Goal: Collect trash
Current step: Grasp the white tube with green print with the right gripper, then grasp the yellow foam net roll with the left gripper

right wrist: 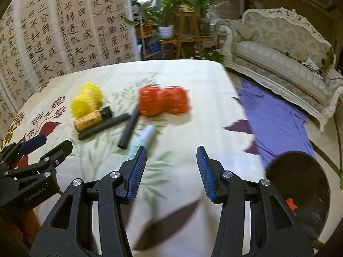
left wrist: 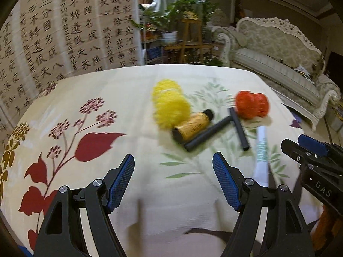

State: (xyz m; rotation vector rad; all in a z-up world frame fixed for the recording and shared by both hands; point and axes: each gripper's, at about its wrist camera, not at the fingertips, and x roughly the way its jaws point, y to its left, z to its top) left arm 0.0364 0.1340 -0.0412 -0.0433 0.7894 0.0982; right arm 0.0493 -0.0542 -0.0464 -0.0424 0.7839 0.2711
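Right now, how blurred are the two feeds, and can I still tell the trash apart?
Left wrist: motion blur smears the yellow mesh and orange mesh; gripper jaws stay sharp. Right wrist: similar blur, white tube streaked, fisheye bends the table edge. Items remain distinguishable.

A home living room. An ornate carved sofa (left wrist: pixel 276 49) with patterned upholstery stands along one side, potted plants (left wrist: pixel 171 21) crowd wooden stands (left wrist: pixel 190 40) at the back, a screen of Chinese calligraphy (left wrist: pixel 64 27) fills the left, and a floral cloth (left wrist: pixel 90 111) covers the table.
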